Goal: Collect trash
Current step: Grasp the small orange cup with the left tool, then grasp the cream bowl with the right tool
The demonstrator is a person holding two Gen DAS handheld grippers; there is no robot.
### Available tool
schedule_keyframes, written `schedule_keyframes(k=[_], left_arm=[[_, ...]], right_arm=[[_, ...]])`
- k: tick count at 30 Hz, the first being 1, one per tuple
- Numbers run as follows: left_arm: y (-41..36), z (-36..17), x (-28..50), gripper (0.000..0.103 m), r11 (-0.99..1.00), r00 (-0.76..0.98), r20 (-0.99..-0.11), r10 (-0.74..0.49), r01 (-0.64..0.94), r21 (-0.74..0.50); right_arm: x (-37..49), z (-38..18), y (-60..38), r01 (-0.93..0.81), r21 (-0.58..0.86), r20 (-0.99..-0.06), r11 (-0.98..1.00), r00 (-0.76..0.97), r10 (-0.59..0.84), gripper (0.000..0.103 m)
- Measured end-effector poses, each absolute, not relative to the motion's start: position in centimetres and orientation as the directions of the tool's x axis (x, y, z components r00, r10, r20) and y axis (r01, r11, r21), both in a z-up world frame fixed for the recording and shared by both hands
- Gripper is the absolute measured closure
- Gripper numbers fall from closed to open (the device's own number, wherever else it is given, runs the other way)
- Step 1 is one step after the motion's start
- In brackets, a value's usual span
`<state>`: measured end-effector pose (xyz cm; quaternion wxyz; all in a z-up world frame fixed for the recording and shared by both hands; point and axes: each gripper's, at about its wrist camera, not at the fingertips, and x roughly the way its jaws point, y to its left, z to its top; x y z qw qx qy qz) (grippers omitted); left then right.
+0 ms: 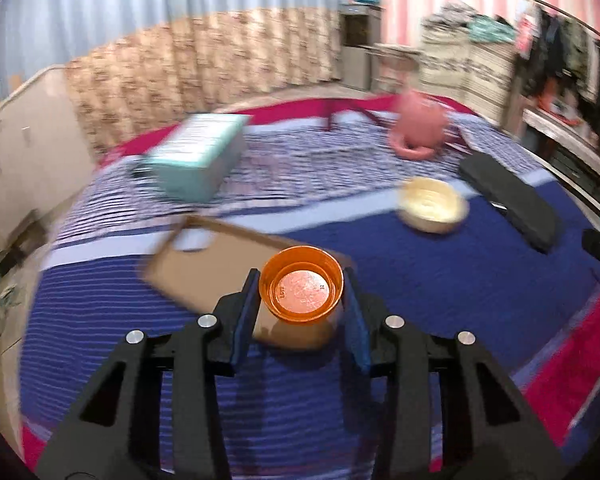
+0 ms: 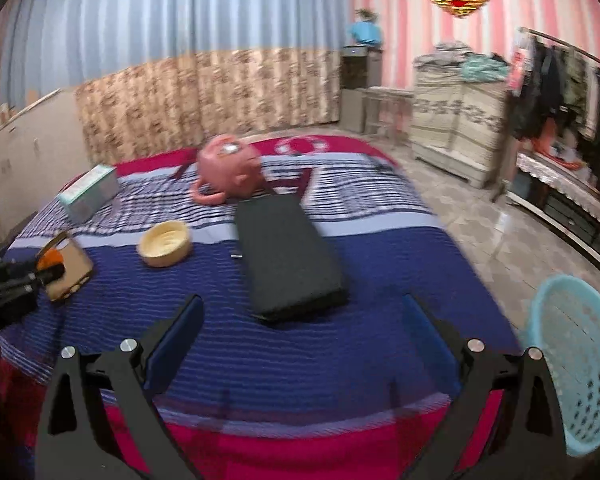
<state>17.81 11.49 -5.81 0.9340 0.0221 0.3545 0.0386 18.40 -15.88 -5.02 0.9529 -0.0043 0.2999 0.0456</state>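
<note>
My left gripper (image 1: 302, 292) is shut on an orange plastic cup (image 1: 301, 290), its open mouth facing the camera, held above a brown cardboard sheet (image 1: 204, 268) on the blue striped bedspread. In the right wrist view the left gripper (image 2: 46, 270) shows at the far left with the orange cup (image 2: 52, 258) over the cardboard (image 2: 70, 270). My right gripper (image 2: 302, 320) is open and empty above the bed's front edge. A light blue perforated basket (image 2: 576, 356) stands on the floor at the right of the bed.
On the bed lie a cream bowl (image 1: 434, 204) (image 2: 165, 243), a flat black case (image 1: 512, 200) (image 2: 288, 256), a pink pot-like toy (image 1: 418, 124) (image 2: 228, 170) and a teal box (image 1: 198, 156) (image 2: 90, 192). Cabinets and a clothes rack (image 2: 560, 88) line the right wall.
</note>
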Motion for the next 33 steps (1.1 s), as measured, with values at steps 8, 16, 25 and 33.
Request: schedule_keyframes(k=[8,16,25,33], left_arm=[[21.0,-6.2,17.7,0.064,0.965,0.719,-0.663,0.208,-0.261,0.019],[23.0,-6.2,17.9,0.064,0.957,0.717,-0.661,0.220,-0.289,0.005],[20.4,-5.4,18.2,0.064,0.969,0.737,-0.648,0.194,-0.246,0.009],[14.7,-4.0,18.0,0.064,0.989,0.773,-0.623,0.122,-0.146,0.013]], right_arm=[[23.5,-6.3,-7.9,-0.231,0.052,-0.636,0.972,0.743,0.211,0.007],[28.5,-8.8,-3.2,-0.266,-0.006,-0.737,0.964,0.653,0.175,0.008],[25.2,-7.1,-3.2,-0.332,-0.044,-0.683,0.942,0.699,0.214,0.044],[17.0,-1.6,-13.8,-0.179,-0.046,-0.561,0.983,0.818,0.123,0.044]])
